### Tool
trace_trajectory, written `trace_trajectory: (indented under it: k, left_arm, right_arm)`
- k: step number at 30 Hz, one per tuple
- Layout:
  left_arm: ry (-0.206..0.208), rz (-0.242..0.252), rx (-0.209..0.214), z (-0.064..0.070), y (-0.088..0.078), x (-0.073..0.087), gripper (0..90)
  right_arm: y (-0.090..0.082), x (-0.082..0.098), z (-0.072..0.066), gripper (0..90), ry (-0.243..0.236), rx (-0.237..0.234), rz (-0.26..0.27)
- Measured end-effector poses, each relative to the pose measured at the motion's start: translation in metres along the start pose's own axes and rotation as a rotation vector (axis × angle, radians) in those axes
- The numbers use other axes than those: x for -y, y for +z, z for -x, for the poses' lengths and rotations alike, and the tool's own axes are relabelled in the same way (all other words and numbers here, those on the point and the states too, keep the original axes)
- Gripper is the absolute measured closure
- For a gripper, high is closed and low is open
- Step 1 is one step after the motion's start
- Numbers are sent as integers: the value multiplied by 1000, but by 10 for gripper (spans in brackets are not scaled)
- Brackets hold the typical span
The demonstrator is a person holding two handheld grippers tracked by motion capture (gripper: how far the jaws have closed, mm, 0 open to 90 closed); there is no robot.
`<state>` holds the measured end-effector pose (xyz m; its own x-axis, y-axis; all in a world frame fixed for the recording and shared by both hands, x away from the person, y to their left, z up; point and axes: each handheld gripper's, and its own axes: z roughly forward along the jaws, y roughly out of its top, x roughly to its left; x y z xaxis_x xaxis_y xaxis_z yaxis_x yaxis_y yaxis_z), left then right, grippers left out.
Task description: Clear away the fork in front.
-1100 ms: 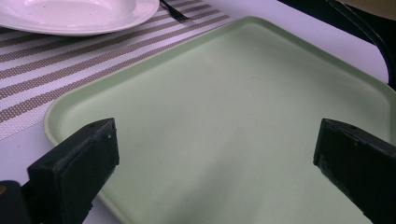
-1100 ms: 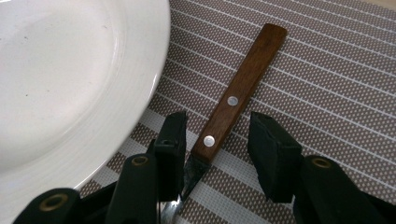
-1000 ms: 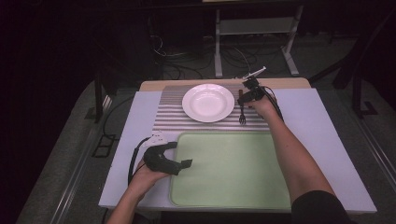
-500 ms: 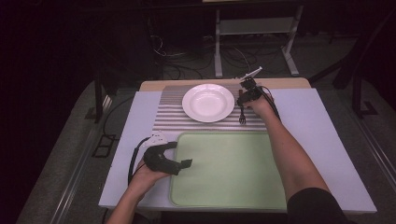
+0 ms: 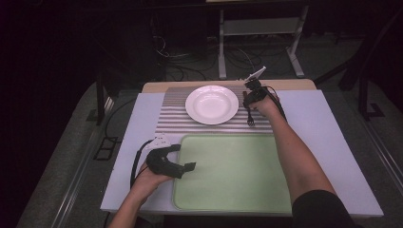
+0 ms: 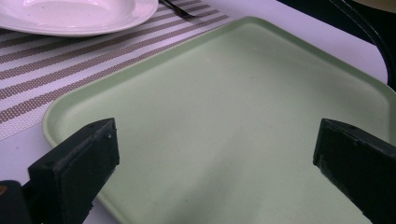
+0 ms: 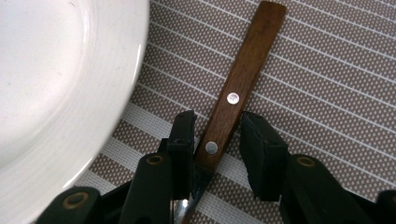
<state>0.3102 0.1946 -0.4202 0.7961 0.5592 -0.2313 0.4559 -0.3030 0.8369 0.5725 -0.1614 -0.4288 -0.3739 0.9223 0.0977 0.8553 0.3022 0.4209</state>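
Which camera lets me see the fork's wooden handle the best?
The right gripper view: the fork's wooden handle lies close up on the striped mat, between the right gripper jaws, which have just been closing. The high view shows the fork tiny beside the plate. The left gripper view catches just its tines.

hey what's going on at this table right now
A person is working with a gripper in each hand. The right gripper is down over a wooden-handled fork that lies on the striped placemat beside the white plate; its jaws have just been closing around the handle, with a small gap visible on one side. The left gripper hangs open over the green tray, holding nothing.
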Motion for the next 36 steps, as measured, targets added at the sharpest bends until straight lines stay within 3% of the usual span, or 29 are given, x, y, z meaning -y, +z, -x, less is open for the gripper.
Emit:
trace_trajectory:
  k: [13,19,25,36]
  left_arm:
    - [2,0,1,0,0,0,0]
    - [1,0,0,1,0,0,0]
    - [1,1,0,1,0,0,0]
    - [2,-1,0,1,0,0,0]
  right_arm:
    - [-3,-1,8,710,-15,13,-58]
    - [-1,-6,2,702,-58,41,-95]
    - [-2,-5,5,763,-35,36,-88]
    - [-2,-3,6,768,-42,32,-79]
